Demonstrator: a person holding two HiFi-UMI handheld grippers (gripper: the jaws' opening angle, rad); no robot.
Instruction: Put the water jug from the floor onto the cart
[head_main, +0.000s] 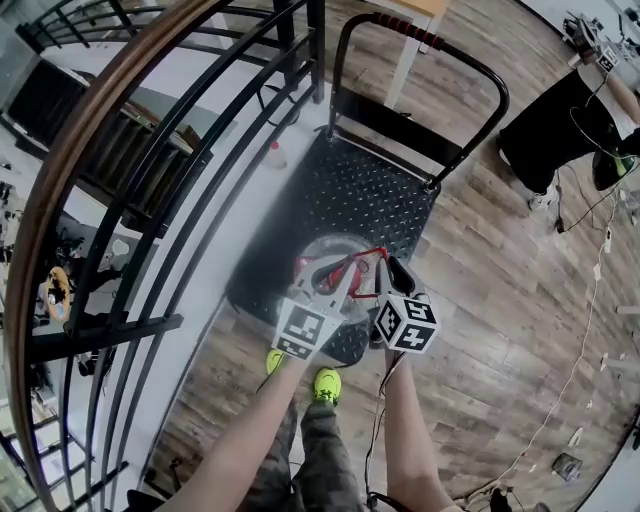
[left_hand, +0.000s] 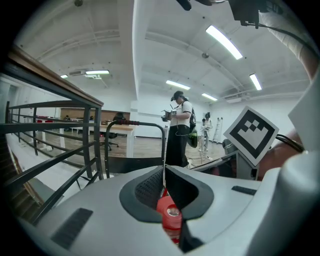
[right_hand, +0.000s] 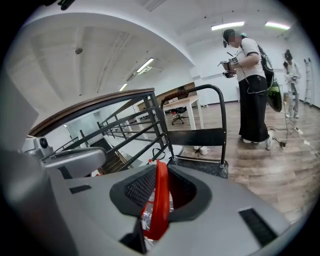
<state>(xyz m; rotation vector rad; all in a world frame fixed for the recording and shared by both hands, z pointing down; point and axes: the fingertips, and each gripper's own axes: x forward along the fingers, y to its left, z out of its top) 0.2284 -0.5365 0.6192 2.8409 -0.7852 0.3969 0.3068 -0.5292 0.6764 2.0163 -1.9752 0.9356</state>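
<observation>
The water jug (head_main: 333, 252) is off the floor. It hangs over the near end of the cart (head_main: 365, 185), the end far from the cart's tall push bar (head_main: 425, 45). From the head view I cannot tell if its bottom is touching the cart's black bumpy deck or is just above it.

Both grippers are holding the jug by its red handle (head_main: 352, 266). The left gripper (left_hand: 164, 180) has its jaws pressed together on a red part of the handle. The right gripper (right_hand: 160, 172) is pinching the thin red strap, and a bit of the clear jug shows under the strap. Neither one is spread apart.

So the step in hand looks like this — bring the jug in over the cart and set it down. The lifting part seems done.

The next move should be a slow drop, straight down, until the jug sits flat on the deck. It may help to slide it a little more toward the middle of the cart first, since it is close to the near edge. A jug half off the edge could tip back to the floor. Both grippers should go down together so the jug does not lean. Only when it stands by itself should the jaws let go.

A black railing (head_main: 150, 210) runs along the left side of the cart, and a person (right_hand: 252, 85) stands well past the cart's far end, out of the way.
</observation>
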